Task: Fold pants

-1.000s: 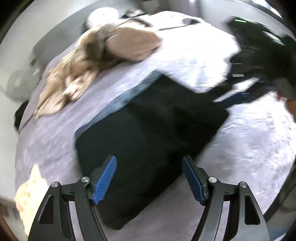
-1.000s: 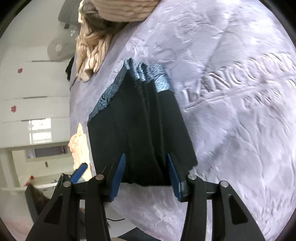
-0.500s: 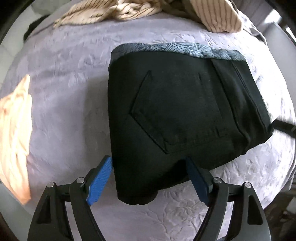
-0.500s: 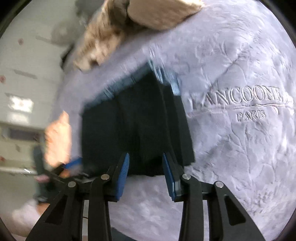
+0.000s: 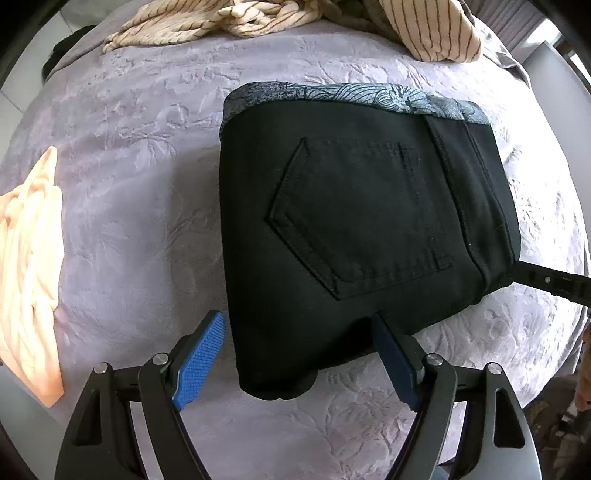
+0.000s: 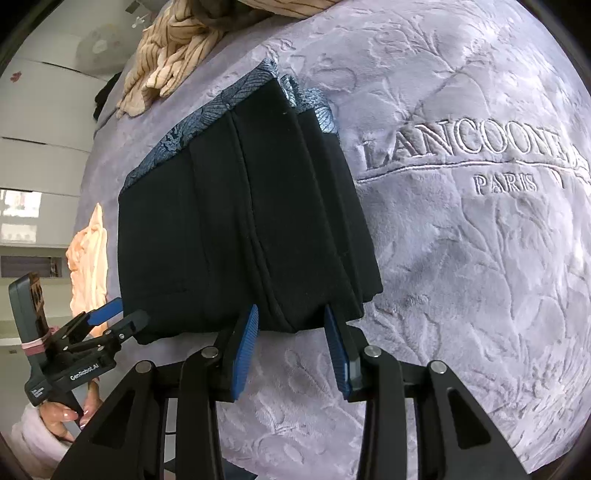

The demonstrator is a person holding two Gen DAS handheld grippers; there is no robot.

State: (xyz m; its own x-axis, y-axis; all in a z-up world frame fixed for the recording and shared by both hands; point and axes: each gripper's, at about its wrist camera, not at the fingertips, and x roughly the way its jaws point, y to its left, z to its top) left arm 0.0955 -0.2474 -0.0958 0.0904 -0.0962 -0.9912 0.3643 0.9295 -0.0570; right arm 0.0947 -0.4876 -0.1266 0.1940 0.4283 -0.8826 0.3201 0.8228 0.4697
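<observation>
Left wrist view: the black folded pants, with a back pocket facing up and a blue-grey patterned band along their far edge, lie flat in the middle of the lilac embossed plush bedspread. The left gripper points down over the near corner of the bundle. Its fingers have just been opening and stand wide, with that corner between them. The bright blue pad on the left is clear of the cloth and the darker one sits at its edge, so nothing is clamped. At the right edge of the pants, the right gripper meets the bundle, only one black finger of it showing. A cream striped garment is heaped at the far side of the bed, and a peach garment lies at the left, apart from the pants.

Right wrist view: the pants are seen from their side, as stacked layers on the bedspread beside the embroidered lettering. The right gripper has just been closing. Its fingers are narrow, and the near edge of the stack sits between the blue pads, which lie against the cloth on both sides. At the lower left the left gripper stands at the other corner, held by a hand in a pale pink sleeve.
</observation>
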